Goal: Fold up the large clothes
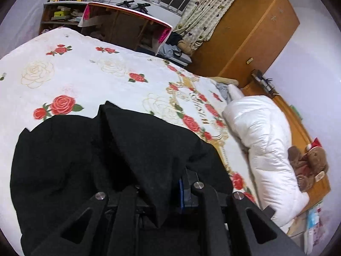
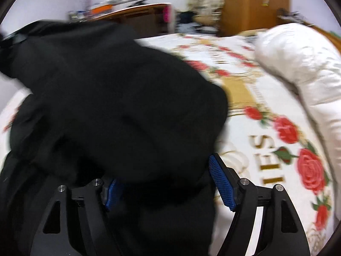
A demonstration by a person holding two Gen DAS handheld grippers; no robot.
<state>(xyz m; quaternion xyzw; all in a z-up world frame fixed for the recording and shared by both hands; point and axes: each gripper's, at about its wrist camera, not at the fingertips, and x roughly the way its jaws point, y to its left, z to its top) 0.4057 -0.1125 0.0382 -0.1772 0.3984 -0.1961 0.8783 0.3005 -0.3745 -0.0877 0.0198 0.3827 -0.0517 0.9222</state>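
A large black garment (image 1: 85, 149) lies bunched on the rose-patterned bed sheet (image 1: 85, 74). My left gripper (image 1: 164, 189) is shut on a raised fold of it, and the cloth peaks up from the jaws. In the blurred right wrist view the same black garment (image 2: 117, 96) fills the left and centre. My right gripper (image 2: 164, 177) stands wide with cloth lying between the jaws. Its right blue pad (image 2: 221, 183) is bare and off the cloth, while the left pad (image 2: 113, 194) is half hidden by it.
A rolled white duvet (image 1: 260, 132) (image 2: 298, 59) lies along the bed's right side, with plush bears (image 1: 307, 164) beyond it. A wooden wardrobe (image 1: 255, 32), a desk (image 1: 127, 27) and a cluttered shelf (image 1: 61, 15) stand past the far edge of the bed.
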